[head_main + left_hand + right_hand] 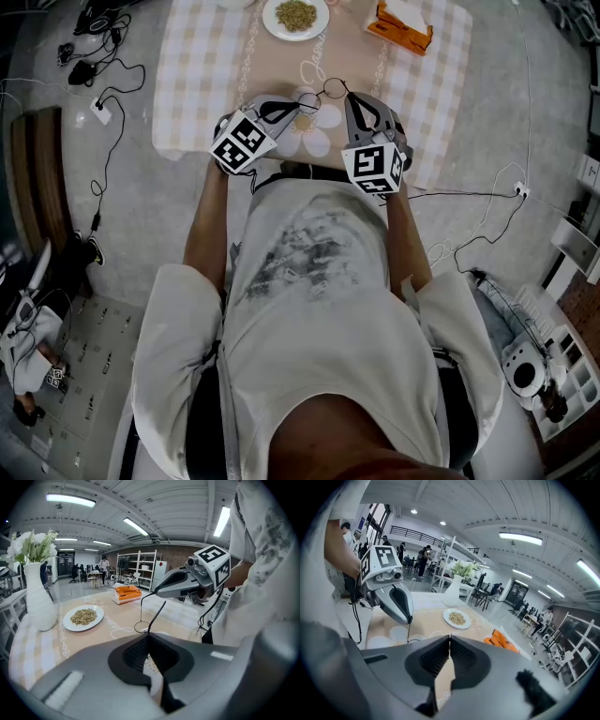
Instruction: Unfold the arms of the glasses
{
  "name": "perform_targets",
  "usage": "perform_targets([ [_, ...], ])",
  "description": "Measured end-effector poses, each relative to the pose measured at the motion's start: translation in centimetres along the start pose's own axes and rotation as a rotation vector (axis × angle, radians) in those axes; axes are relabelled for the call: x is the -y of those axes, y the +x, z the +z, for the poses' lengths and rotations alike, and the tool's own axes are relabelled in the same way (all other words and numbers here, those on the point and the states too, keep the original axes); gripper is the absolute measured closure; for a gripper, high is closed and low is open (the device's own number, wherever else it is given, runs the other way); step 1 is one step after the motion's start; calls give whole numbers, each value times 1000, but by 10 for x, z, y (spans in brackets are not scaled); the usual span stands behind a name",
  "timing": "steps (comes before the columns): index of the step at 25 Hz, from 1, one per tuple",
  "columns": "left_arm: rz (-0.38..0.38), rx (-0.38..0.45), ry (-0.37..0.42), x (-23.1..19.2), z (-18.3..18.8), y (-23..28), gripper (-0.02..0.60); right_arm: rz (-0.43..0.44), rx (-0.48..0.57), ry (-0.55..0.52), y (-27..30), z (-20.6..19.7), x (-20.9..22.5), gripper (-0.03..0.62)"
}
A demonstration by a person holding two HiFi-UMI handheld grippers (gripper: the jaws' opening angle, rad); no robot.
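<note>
Thin wire glasses (pixel 334 89) look light and fragile. The left gripper (pixel 149 638) and right gripper (pixel 450 641) both pinch them; they seem best held near the hinges.

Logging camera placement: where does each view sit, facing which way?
Head view: on the person's head, facing steeply down; shows torso, left gripper, right gripper, table.
Left gripper view: on the left gripper, looking along its jaws across the table; right gripper and torso show.
Right gripper view: on the right gripper, facing the opposite way; left gripper, forearm show.
All share the plate.
</note>
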State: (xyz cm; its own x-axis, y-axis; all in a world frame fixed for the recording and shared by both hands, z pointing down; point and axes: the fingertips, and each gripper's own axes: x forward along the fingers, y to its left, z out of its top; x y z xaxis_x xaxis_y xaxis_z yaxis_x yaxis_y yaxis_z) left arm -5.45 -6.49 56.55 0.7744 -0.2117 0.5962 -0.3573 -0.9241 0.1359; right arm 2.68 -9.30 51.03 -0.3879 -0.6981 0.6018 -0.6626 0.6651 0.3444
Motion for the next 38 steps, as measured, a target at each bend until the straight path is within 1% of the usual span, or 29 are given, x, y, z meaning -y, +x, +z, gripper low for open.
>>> perform_targets([
  [12, 5, 6, -12, -1, -2, -1, 572, -25, 7, 124, -2, -7, 19, 574],
  [17, 11, 6, -16, -2, -2, -3, 573, -26, 10, 158, -4, -9, 23, 573],
  [25, 18, 13, -19, -3, -1, -4, 573, -23, 40, 298, -5, -15, 28, 574],
  [32, 26, 19, -27, -4, -1, -6, 574, -24, 43, 336, -6, -19, 31, 574],
  [38, 30, 23, -31, -4, -1, -5, 574, -16, 45, 340, -5, -19, 31, 574],
])
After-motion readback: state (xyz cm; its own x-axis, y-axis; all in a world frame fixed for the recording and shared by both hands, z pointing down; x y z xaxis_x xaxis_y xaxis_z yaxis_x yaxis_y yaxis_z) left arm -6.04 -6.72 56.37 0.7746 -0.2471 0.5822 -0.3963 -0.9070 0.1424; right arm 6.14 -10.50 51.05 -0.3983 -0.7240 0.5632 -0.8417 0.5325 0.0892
